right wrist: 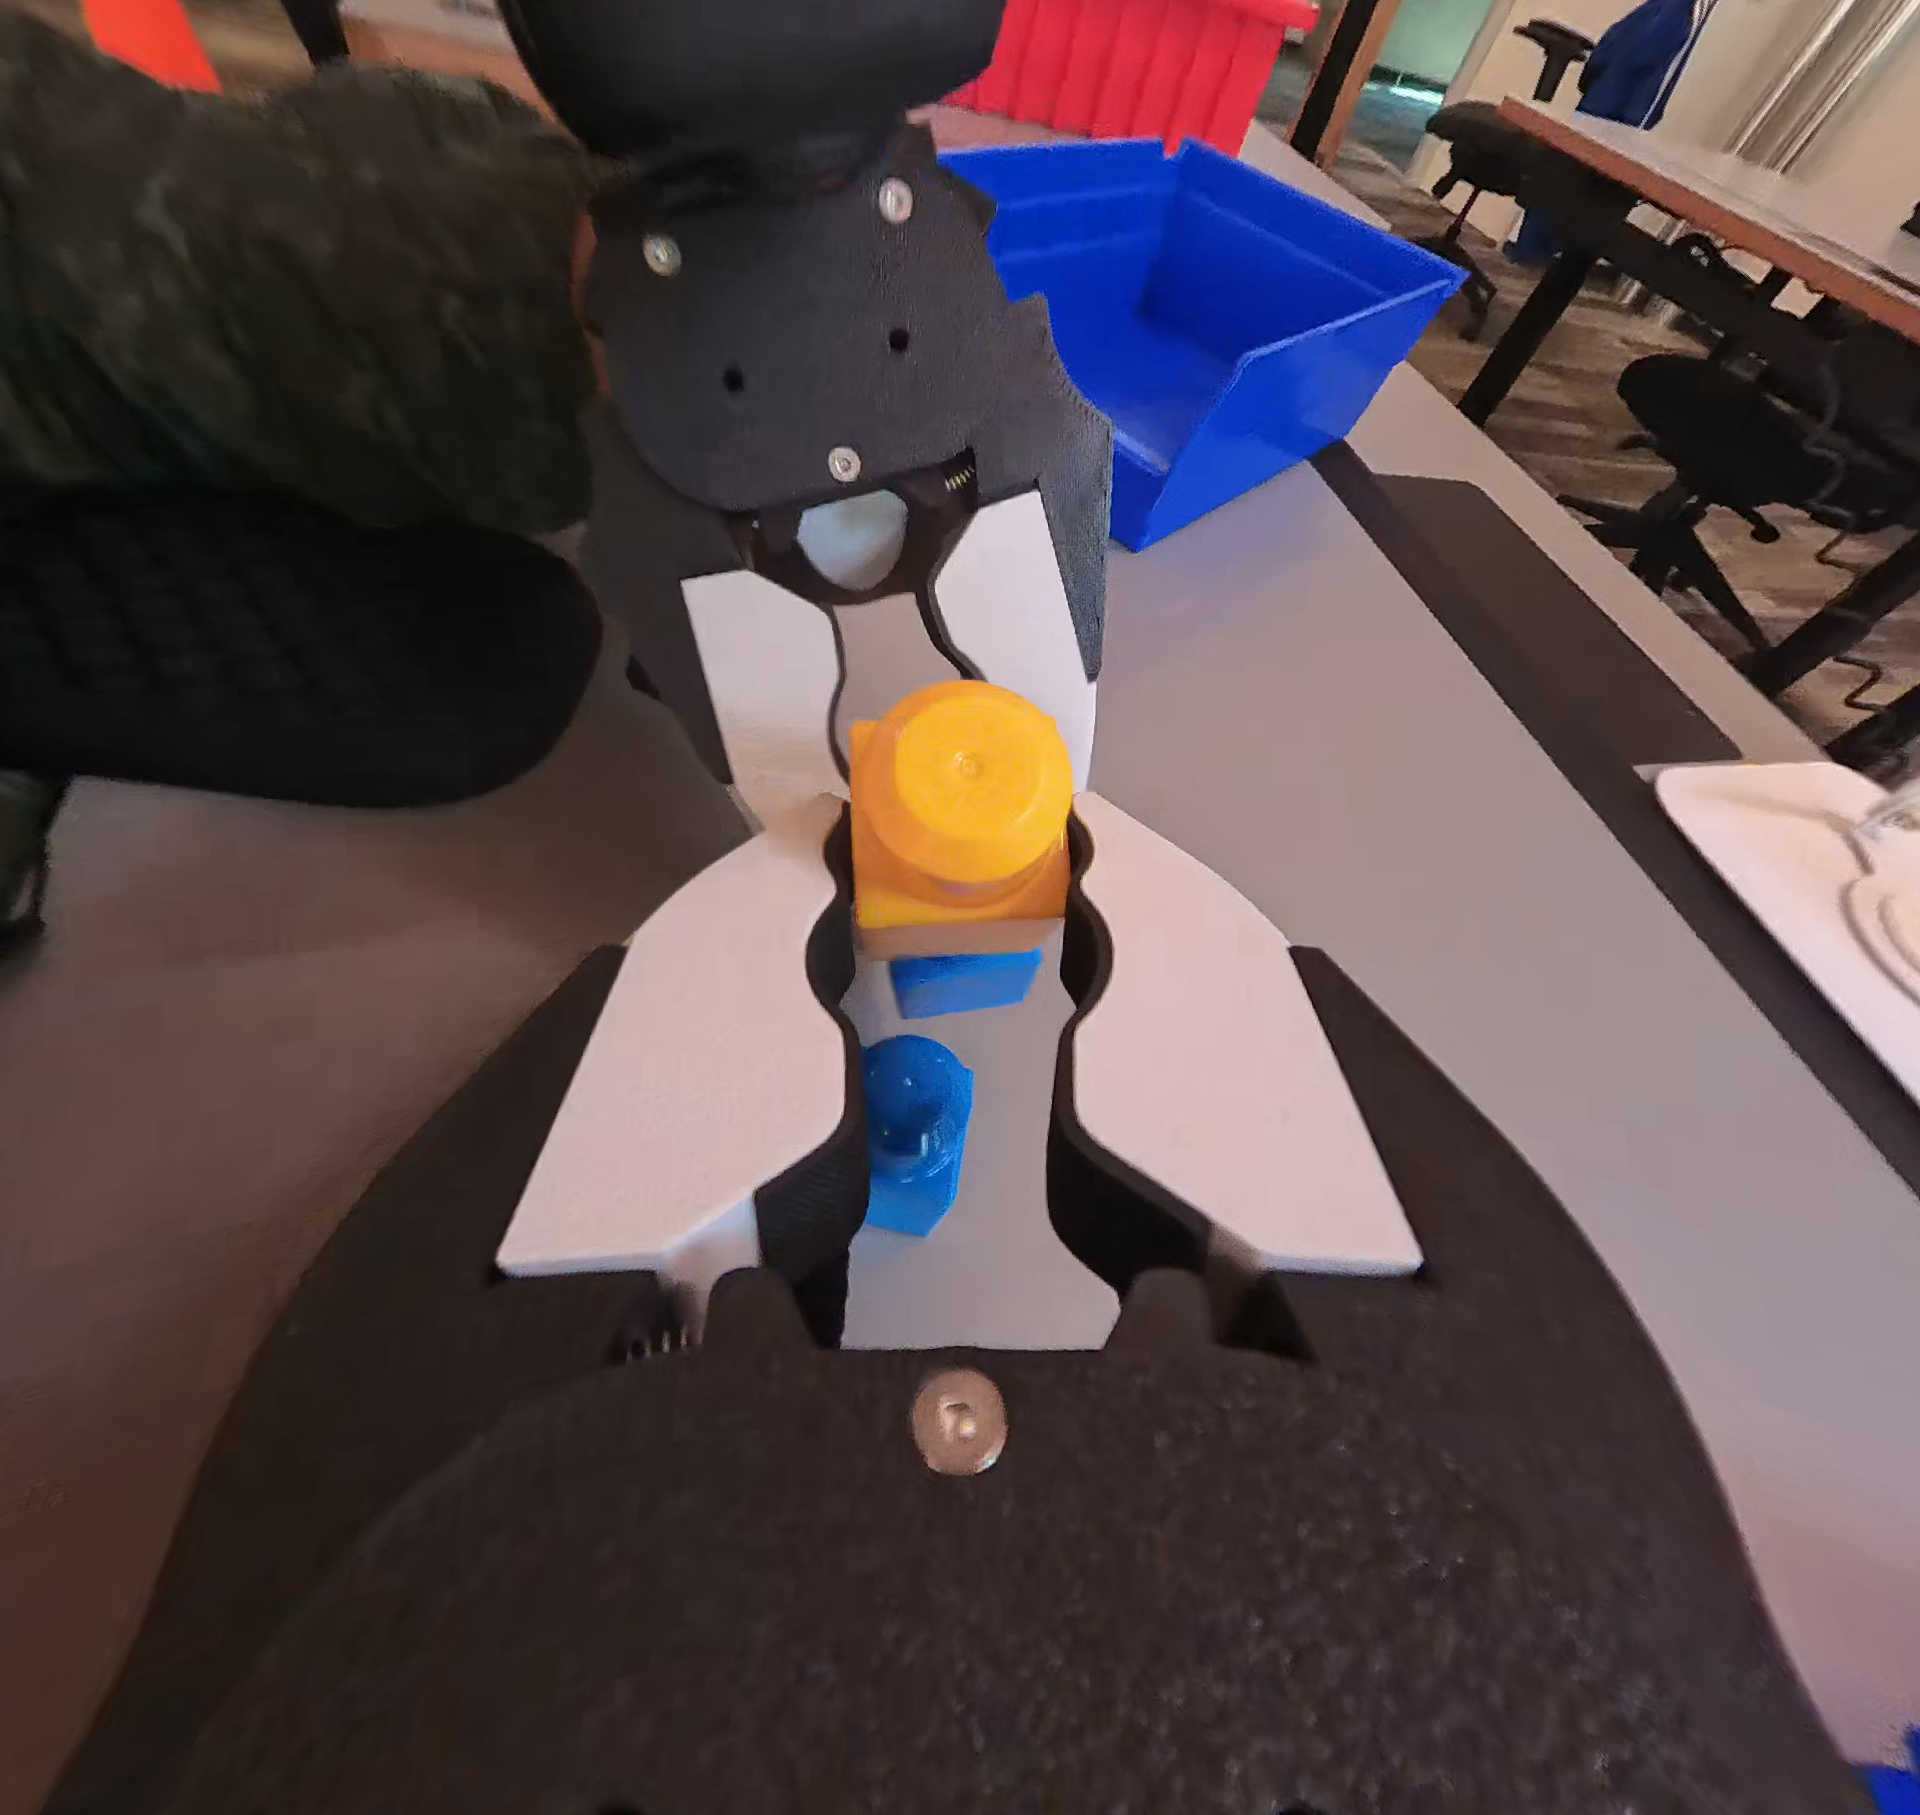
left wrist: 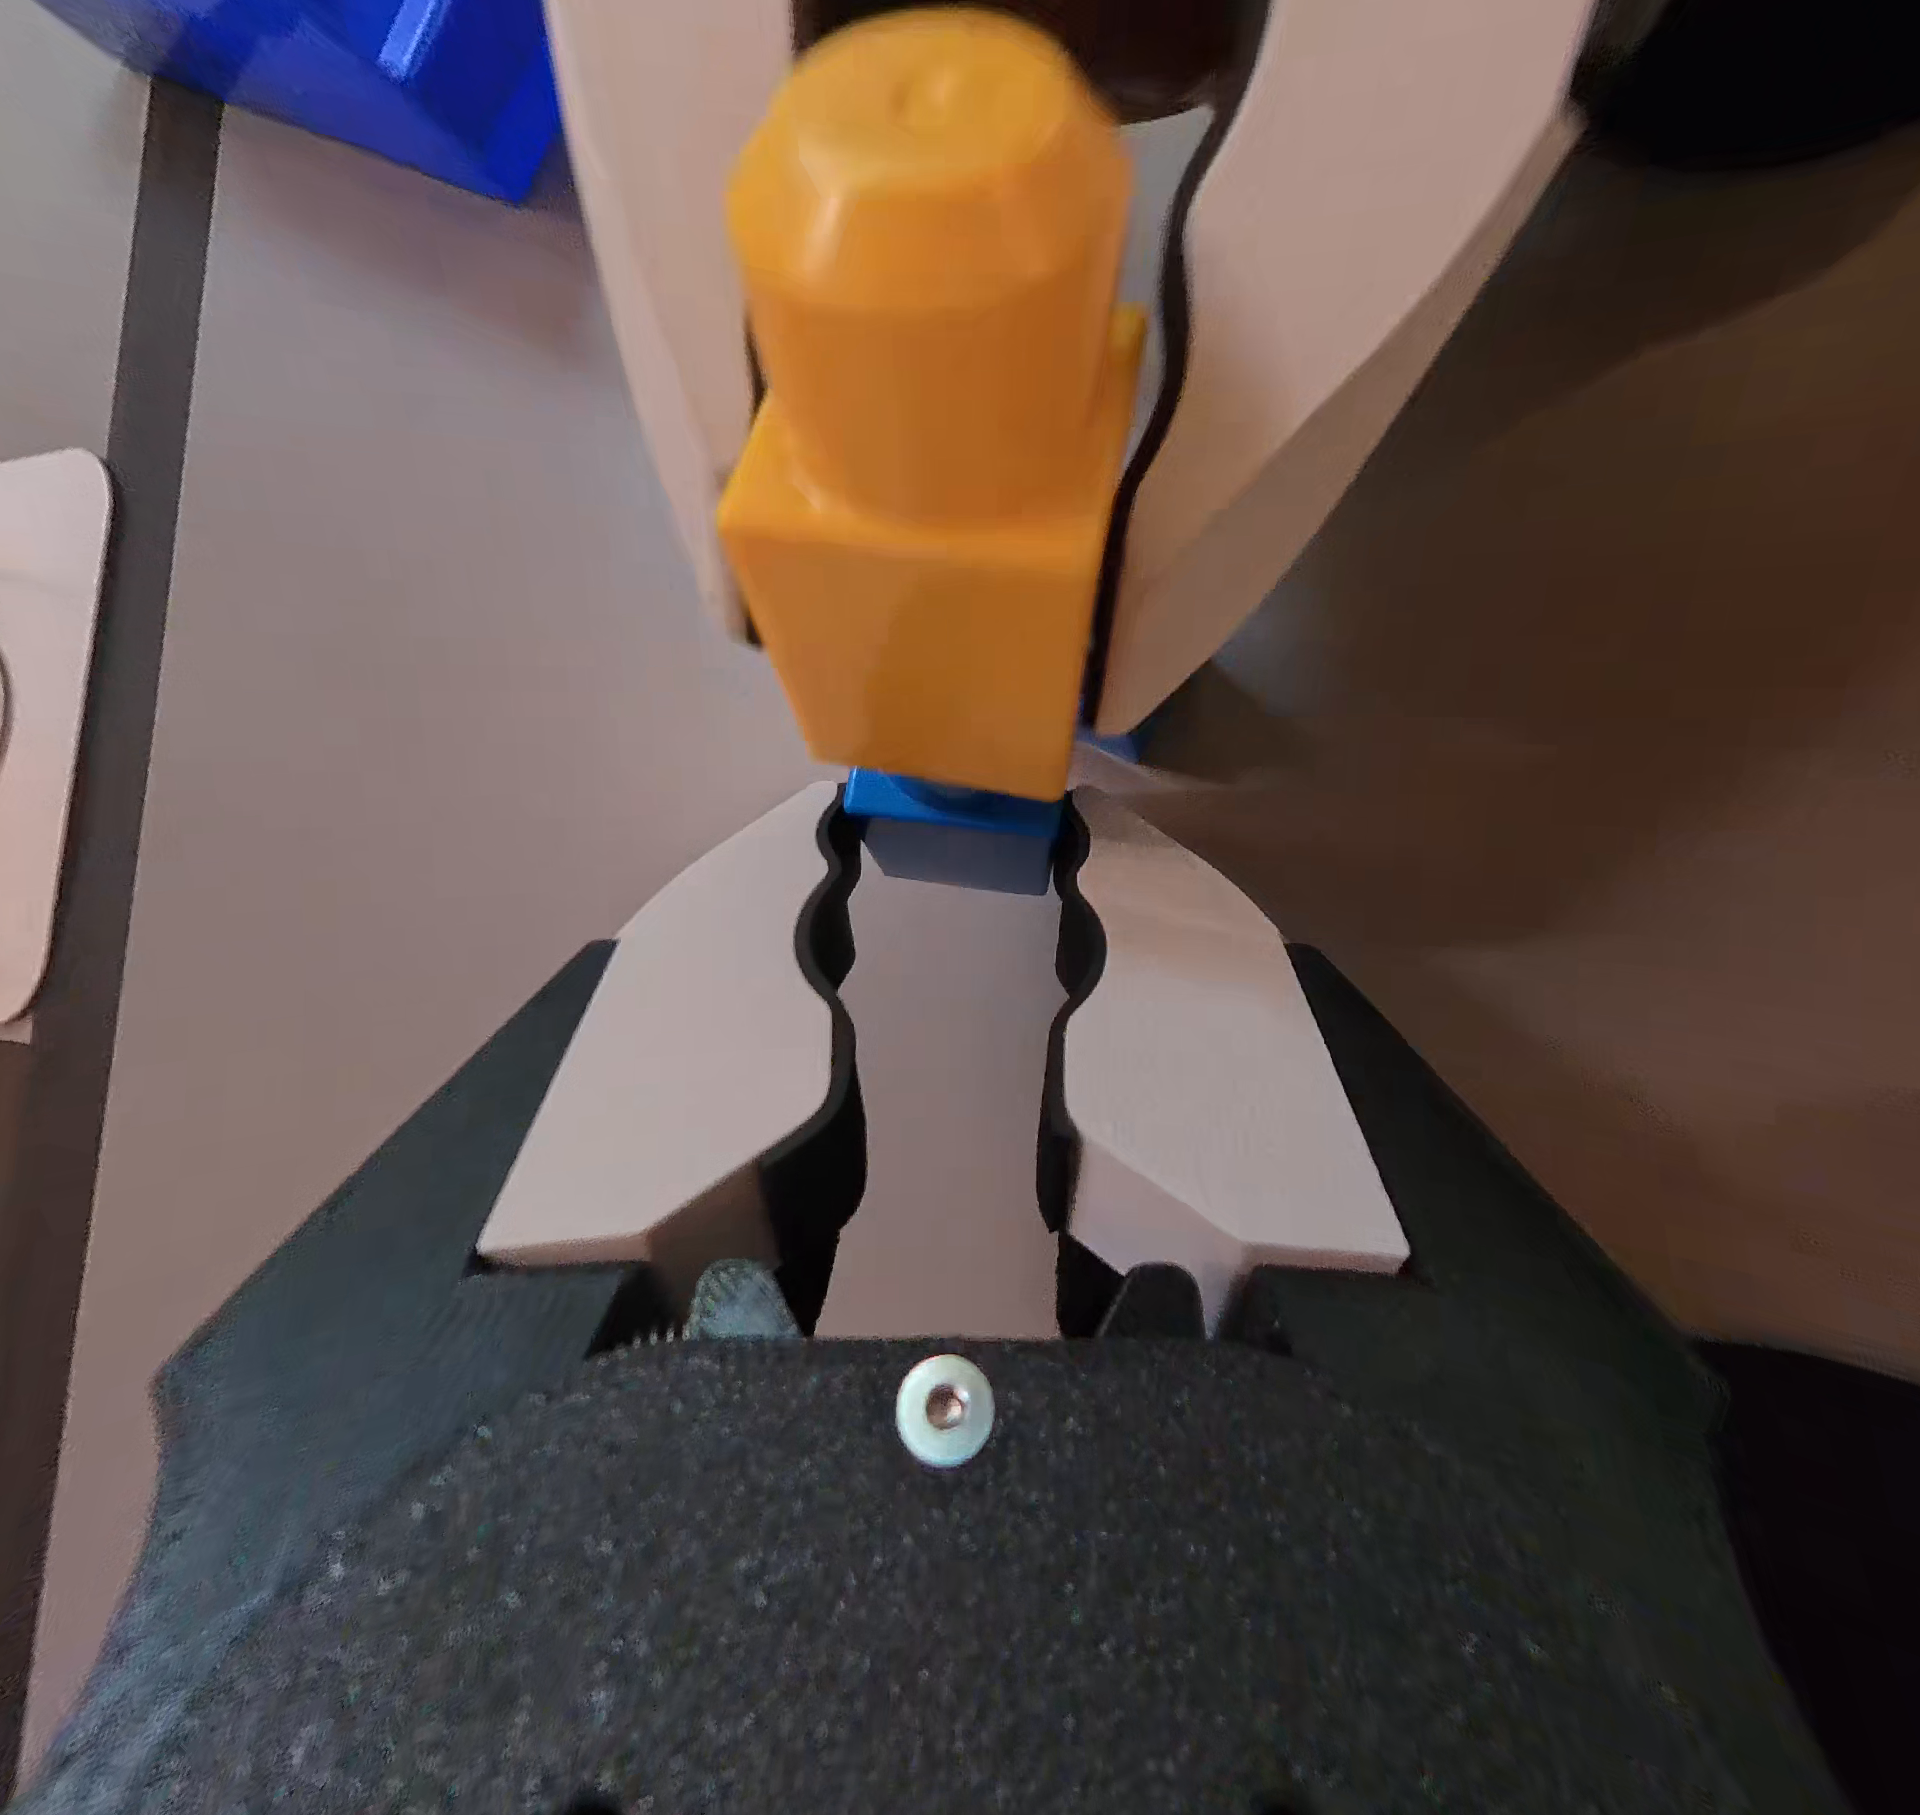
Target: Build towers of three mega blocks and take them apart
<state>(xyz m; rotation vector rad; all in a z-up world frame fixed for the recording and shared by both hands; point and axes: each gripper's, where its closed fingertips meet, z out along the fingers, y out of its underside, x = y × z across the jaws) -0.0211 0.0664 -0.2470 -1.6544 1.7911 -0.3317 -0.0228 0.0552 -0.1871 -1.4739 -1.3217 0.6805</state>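
Left gripper [left wrist: 951,835]: fingers closed on a blue block [left wrist: 956,835] at their tips. Right gripper [right wrist: 961,866]: fingers clamped on the orange block [right wrist: 961,830], which sits directly above the blue block [right wrist: 966,981], the two close together or joined. A second blue block [right wrist: 914,1147] stands on the grey table [right wrist: 1351,778] below. Far right, a blue bin [right wrist: 1247,331] rests on the table; a red crate [right wrist: 1132,20] lies beyond.

My right gripper [right wrist: 961,892]: white fingers [right wrist: 686,1069] with wavy black pads, speckled black body, silver screw [right wrist: 958,1424] centre-bottom. Left gripper [left wrist: 956,846] identical. Dark mottled sleeve [right wrist: 260,300] upper left of frame.
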